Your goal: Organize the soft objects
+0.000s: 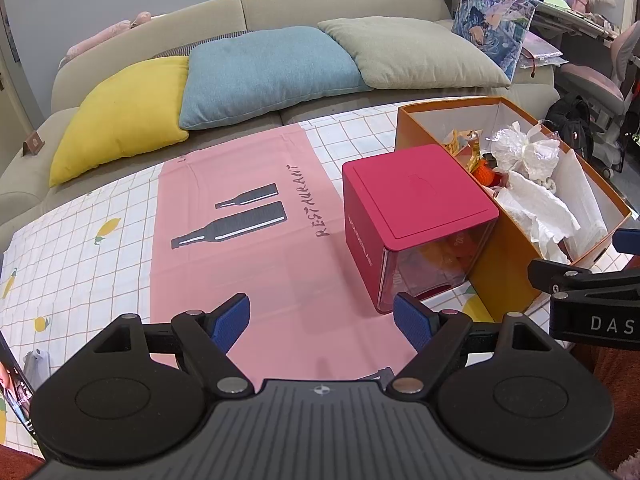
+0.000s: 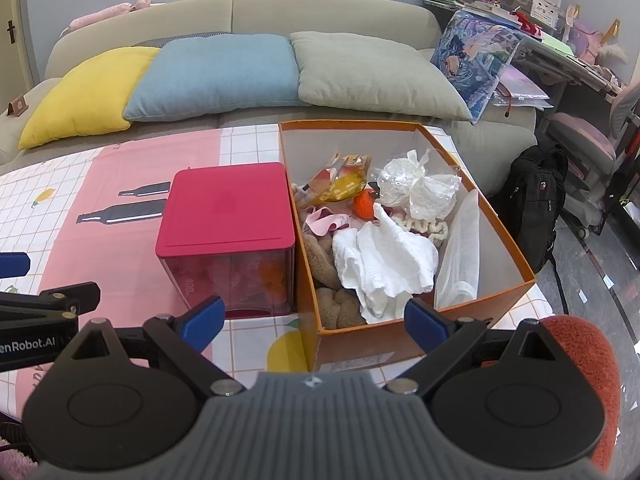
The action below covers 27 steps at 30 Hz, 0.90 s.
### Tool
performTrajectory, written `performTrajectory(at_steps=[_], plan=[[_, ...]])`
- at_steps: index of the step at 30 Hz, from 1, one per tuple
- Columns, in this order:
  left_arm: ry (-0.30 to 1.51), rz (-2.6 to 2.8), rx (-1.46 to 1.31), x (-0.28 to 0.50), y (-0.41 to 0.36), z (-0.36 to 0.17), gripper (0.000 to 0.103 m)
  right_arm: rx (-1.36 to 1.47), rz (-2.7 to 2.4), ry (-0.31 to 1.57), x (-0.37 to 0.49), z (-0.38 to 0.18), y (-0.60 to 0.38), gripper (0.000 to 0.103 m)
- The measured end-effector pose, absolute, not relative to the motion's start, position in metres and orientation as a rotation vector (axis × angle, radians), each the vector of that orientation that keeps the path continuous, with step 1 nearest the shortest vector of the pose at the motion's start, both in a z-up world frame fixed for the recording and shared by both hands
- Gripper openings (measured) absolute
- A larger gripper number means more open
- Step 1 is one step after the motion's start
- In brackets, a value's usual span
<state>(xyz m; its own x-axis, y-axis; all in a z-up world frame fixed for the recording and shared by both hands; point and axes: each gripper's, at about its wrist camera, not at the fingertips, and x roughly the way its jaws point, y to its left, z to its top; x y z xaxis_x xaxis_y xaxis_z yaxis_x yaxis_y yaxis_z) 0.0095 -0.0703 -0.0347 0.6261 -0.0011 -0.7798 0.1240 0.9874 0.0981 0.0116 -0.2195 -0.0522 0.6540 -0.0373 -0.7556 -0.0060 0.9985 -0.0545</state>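
Note:
An orange cardboard box (image 2: 508,288) stands on the table's right side, filled with soft things: a white cloth (image 2: 384,260), crinkled clear plastic (image 2: 416,188), a brown plush (image 2: 324,264), a knitted orange strawberry (image 2: 365,206) and a yellow-orange wrapper (image 2: 344,180). A red-lidded cube container (image 2: 228,208) with clear walls sits against its left side. My right gripper (image 2: 312,324) is open, hovering just before the box's near wall. My left gripper (image 1: 322,322) is open over the pink mat (image 1: 248,240), left of the red cube (image 1: 416,196) and the orange box (image 1: 508,280).
A checked tablecloth (image 1: 80,248) with lemon prints covers the table. Behind it a beige sofa (image 1: 328,0) holds yellow, blue and grey-green cushions. A black backpack (image 2: 536,200) and a cluttered desk with a chair stand at the right. A red-brown seat (image 2: 580,360) is near my right gripper.

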Motion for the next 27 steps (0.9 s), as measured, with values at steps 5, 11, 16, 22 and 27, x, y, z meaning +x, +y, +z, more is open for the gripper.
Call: performTrajectory(at_steps=[5, 11, 16, 22, 27], plan=[[0.894, -0.067, 0.139, 0.008, -0.0699, -0.033, 0.095, -0.057, -0.015, 0.858, 0.0118, -0.0527, -0.2198, 0.095], [0.894, -0.068, 0.136, 0.0077, -0.0701, -0.0328, 0.095, -0.056, -0.016, 0.859, 0.0118, -0.0527, -0.2195, 0.095], [0.896, -0.068, 0.134, 0.0073, -0.0704, -0.0316, 0.095, -0.054, -0.016, 0.859, 0.0119, -0.0533, -0.2197, 0.095], [0.894, -0.066, 0.13, 0.007, -0.0699, -0.0316, 0.095, -0.055, -0.014, 0.859, 0.0117, -0.0536, -0.2194, 0.095], [0.894, -0.066, 0.13, 0.0072, -0.0698, -0.0312, 0.095, -0.055, -0.011, 0.86, 0.0114, -0.0548, -0.2199, 0.095]])
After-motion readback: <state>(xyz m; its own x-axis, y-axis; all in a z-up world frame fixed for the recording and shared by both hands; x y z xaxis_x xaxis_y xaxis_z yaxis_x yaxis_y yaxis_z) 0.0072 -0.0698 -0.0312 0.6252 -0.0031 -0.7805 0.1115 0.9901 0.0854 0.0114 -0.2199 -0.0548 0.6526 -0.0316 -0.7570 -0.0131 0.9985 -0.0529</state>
